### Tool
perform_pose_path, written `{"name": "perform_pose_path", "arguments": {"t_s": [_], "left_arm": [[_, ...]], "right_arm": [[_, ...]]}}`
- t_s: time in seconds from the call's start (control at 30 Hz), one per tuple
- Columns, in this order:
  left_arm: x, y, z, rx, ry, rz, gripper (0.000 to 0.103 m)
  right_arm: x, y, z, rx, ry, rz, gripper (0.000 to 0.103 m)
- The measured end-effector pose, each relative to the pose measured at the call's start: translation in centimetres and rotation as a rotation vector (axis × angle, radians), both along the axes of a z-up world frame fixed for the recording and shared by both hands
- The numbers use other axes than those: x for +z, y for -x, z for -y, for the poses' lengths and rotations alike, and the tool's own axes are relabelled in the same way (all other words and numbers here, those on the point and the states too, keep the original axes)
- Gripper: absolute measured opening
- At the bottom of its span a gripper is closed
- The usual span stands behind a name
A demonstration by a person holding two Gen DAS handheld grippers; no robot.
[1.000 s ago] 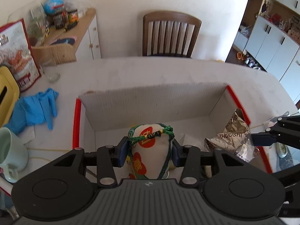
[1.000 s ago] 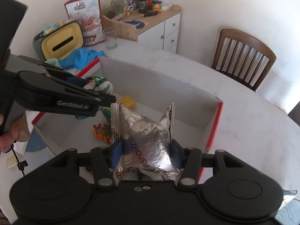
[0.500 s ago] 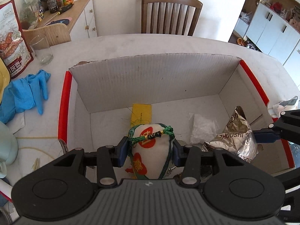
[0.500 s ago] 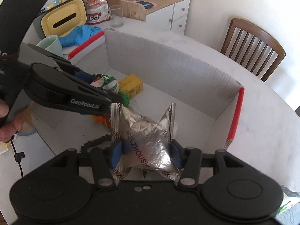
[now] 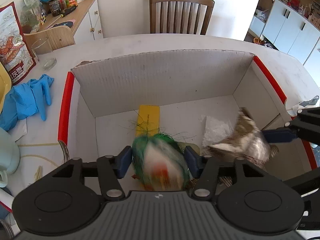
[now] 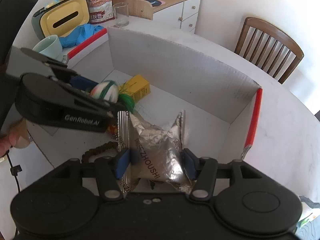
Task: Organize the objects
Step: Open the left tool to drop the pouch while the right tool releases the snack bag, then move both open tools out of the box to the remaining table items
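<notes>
A white cardboard box (image 5: 160,74) with red edges lies open on the table. My left gripper (image 5: 159,159) hangs over its near side, jaws opening. A white cloth pouch (image 5: 162,166) with green cord sits blurred between them, with a gap at each pad. My right gripper (image 6: 156,164) is beside it on the right, jaws also opening. A silver foil bag (image 6: 158,144) hangs between them, loose from the pads, and shows blurred and tilted in the left wrist view (image 5: 246,142). A yellow carton (image 5: 149,118), a white plastic packet (image 5: 216,128) and a dark bead string (image 6: 100,150) lie on the box floor.
Left of the box are blue gloves (image 5: 26,100), a drinking glass (image 5: 43,52), a pale green mug (image 6: 50,46), a yellow-lidded holder (image 6: 64,18) and a red snack bag (image 5: 12,46). A wooden chair (image 5: 180,10) stands behind the table, and a cluttered sideboard (image 5: 80,10) at back left.
Both grippers have sunk lower into the box. Their jaws have spread, and the pouch and the foil bag have come loose and are slipping down.
</notes>
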State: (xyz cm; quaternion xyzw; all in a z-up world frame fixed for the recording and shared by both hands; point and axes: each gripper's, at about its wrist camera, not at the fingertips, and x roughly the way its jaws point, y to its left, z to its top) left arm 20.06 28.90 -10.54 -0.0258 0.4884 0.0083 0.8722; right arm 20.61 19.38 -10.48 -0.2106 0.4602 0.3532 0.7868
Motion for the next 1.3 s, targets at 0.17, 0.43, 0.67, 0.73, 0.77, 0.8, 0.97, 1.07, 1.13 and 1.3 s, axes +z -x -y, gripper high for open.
{"name": "perform_pose_path", "arguments": {"t_s": [0.17, 0.43, 0.67, 0.73, 0.77, 0.8, 0.97, 1.07, 1.13, 1.3], "left_arm": [[0.4, 0.4, 0.2, 0.006, -0.001, 0.007, 0.061], [1.8, 1.4, 0.7, 0.018, -0.018, 0.038, 0.061], [3.9, 2.7, 1.7, 0.013, -0.025, 0.089, 0.069], [4.6, 3.1, 2.1, 0.012, -0.03, 0.103, 0.069], [4.9, 3.3, 2.4, 0.011, -0.03, 0.11, 0.069], [5.2, 3.6, 2.6, 0.009, -0.03, 0.117, 0.069], [6.9, 4.8, 3.8, 0.003, -0.032, 0.155, 0.076], [7.8, 5.5, 4.5, 0.003, -0.036, 0.177, 0.077], [8.4, 5.8, 5.0, 0.008, -0.036, 0.186, 0.078], [9.7, 6.8, 6.6, 0.021, -0.029, 0.219, 0.083]], "right_arm": [[0.9, 0.3, 0.5, 0.002, -0.023, 0.015, 0.063], [2.8, 1.2, 1.1, 0.01, -0.055, 0.041, 0.066], [5.0, 2.5, 2.3, 0.017, -0.098, 0.07, 0.072], [5.6, 2.9, 2.7, 0.017, -0.108, 0.077, 0.073], [5.9, 3.1, 3.0, 0.017, -0.113, 0.081, 0.073], [6.1, 3.2, 3.2, 0.017, -0.117, 0.085, 0.074], [7.4, 4.1, 4.8, 0.011, -0.149, 0.102, 0.081], [8.2, 4.7, 5.9, 0.009, -0.168, 0.113, 0.084], [8.7, 5.1, 6.6, 0.009, -0.176, 0.119, 0.085], [9.8, 6.2, 8.7, 0.02, -0.203, 0.133, 0.091]]}}
